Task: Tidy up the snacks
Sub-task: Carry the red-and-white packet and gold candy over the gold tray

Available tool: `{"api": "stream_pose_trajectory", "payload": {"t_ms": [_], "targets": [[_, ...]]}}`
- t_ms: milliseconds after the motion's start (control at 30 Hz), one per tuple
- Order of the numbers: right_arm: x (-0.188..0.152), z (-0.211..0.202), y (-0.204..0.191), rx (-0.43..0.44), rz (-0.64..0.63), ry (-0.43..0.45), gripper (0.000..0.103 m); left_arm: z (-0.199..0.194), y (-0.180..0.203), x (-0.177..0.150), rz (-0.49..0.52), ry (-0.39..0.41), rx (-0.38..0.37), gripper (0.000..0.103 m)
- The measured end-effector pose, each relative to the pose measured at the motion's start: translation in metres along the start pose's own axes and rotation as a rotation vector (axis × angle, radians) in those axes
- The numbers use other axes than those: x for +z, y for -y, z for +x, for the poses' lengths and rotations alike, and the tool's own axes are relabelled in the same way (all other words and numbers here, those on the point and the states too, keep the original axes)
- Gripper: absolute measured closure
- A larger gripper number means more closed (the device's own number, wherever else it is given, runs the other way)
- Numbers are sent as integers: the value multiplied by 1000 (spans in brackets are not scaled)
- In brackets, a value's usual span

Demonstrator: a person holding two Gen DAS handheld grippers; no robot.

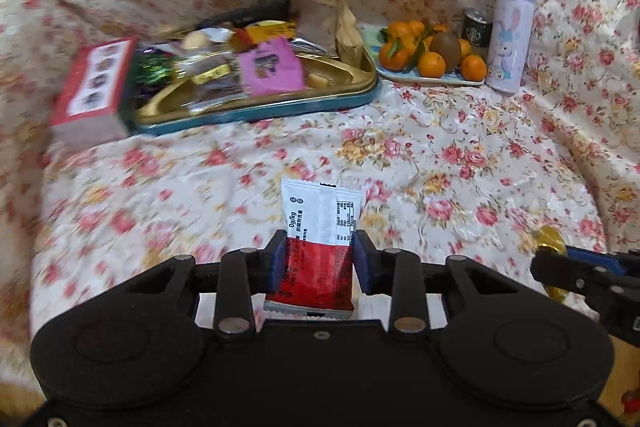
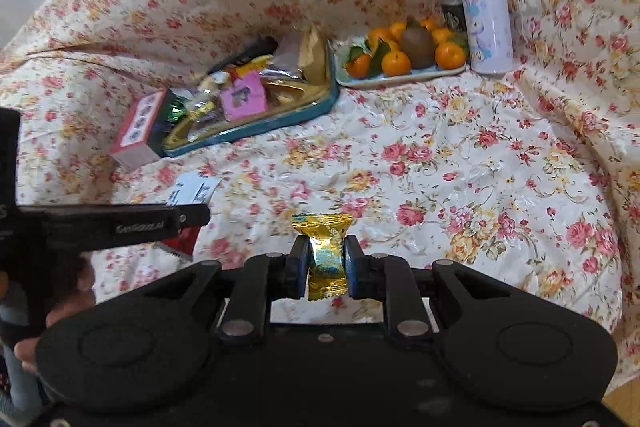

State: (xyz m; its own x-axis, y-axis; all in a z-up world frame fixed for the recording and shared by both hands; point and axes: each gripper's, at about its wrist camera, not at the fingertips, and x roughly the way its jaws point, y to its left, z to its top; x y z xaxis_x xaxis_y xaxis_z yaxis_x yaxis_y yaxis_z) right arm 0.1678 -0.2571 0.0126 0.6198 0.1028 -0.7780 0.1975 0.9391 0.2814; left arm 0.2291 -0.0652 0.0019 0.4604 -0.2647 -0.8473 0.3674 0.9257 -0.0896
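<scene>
My left gripper (image 1: 318, 253) is shut on a red and white snack packet (image 1: 316, 211), which stands upright between the blue pads above the floral cloth. In the right wrist view my right gripper (image 2: 325, 261) is shut on a gold-wrapped candy (image 2: 322, 227), pinched at its middle. That packet (image 2: 192, 191) shows again at the left of the right wrist view, behind the other tool's black arm. A gold tray with a teal rim (image 1: 256, 113) lies at the back left, piled with several wrapped snacks, a pink packet (image 1: 272, 67) among them.
A red and white box (image 1: 96, 79) leans against the tray's left end. To the right stand a plate of oranges and a kiwi (image 1: 432, 81), a dark can (image 1: 476, 27) and a lilac rabbit bottle (image 1: 512, 31). Floral cloth (image 1: 460, 155) covers the surface and rises behind.
</scene>
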Motion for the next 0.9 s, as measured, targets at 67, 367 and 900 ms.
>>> {"api": "stream_pose_trajectory", "payload": {"t_ms": [67,367,900], "targets": [[-6,-12,-5,10,-7,13,83,-16,-1,-9,-15,5,5,60],[-45,-60,-23,49,-43,48,83,-72,0,-62,-40,62,98,60],[-118,-81,-44,102,-104,-49,83,-72,9,-112,-59,24,232,60]]}}
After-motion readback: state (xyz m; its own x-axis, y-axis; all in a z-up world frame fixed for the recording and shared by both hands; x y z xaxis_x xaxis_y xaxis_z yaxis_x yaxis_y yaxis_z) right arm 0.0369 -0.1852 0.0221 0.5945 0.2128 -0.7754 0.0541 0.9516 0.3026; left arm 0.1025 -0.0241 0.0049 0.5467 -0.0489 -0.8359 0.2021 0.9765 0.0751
